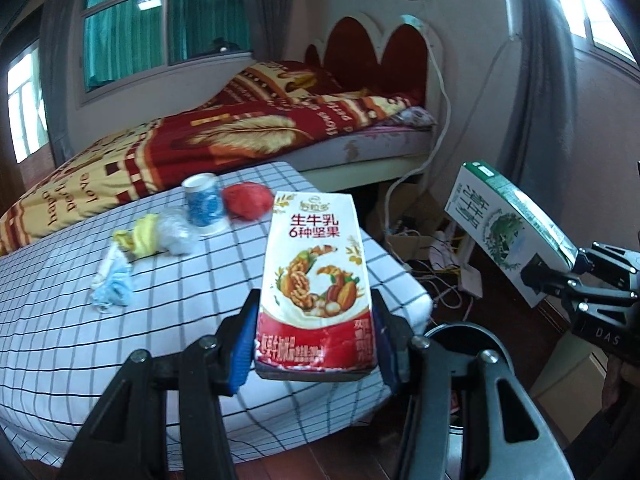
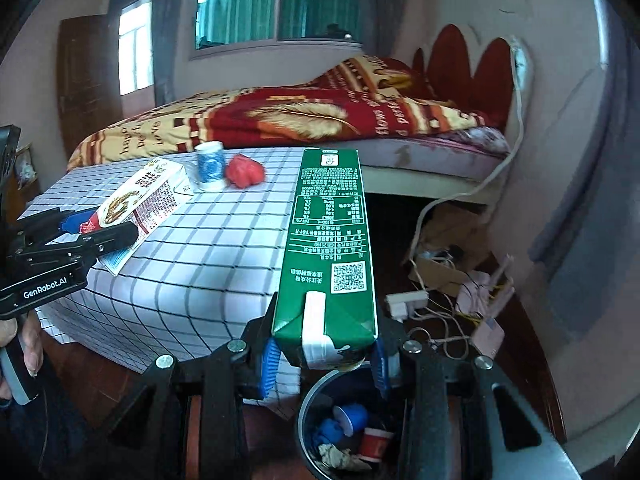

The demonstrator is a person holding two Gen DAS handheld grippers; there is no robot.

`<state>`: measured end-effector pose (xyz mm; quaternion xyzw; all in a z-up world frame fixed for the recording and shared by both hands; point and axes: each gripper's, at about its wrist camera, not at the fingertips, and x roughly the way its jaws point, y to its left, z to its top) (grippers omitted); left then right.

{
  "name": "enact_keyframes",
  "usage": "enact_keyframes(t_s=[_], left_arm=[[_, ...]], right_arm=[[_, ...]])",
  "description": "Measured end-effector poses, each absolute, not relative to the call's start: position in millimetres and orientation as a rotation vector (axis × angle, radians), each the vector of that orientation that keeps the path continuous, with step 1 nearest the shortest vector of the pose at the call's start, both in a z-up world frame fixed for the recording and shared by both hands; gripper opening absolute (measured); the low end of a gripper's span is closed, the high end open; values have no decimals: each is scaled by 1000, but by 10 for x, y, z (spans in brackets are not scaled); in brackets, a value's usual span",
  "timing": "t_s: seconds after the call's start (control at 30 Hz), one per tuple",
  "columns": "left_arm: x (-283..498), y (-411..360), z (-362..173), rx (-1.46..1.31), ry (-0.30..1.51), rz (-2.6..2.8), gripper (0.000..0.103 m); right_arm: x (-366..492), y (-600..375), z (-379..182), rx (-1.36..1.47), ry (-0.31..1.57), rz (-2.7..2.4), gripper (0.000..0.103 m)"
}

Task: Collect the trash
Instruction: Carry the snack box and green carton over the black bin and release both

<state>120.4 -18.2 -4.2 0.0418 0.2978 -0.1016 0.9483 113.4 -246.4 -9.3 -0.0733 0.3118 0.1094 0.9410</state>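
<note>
Both tongs are loaded. Left tongs clamped on the red carton, held up over the desk edge w/ the bin just to its right and below. Right tongs clamped on the green carton, directly above the bin.

Done so far, judging by bin contents: blue cup, red cup and crumpled paper already inside.

Left to do: drop both cartons, green first prob. since it's over the bin. Then back to the desk, further from the bin: paper cup, red wad, white wad, yellow scrap, blue mask. Approx. halfway, maybe less.
</note>
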Motion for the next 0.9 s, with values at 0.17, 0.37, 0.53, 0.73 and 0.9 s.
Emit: enact_keyframes(t_s=[0.17,0.37,0.53,0.73,0.9], left_arm=[[1210,-460,-98,102,616,-259,52],[1192,-797,-193,126,633,-323,52],[1184,-1059,-293,144,651,-371,52],[1169,-1316,-463,169,687,-427,52],[1174,-1502,-750,197,760,-483,52]], right_arm=[[1043,-2754,-156,-132,653,166,39],[911,-3068,-254,-115,672,114,39],[815,-3292,-356,-99,692,81,39],[754,-3505,-554,-96,731,50,39],[769,-3635,-809,-92,786,53,39]])
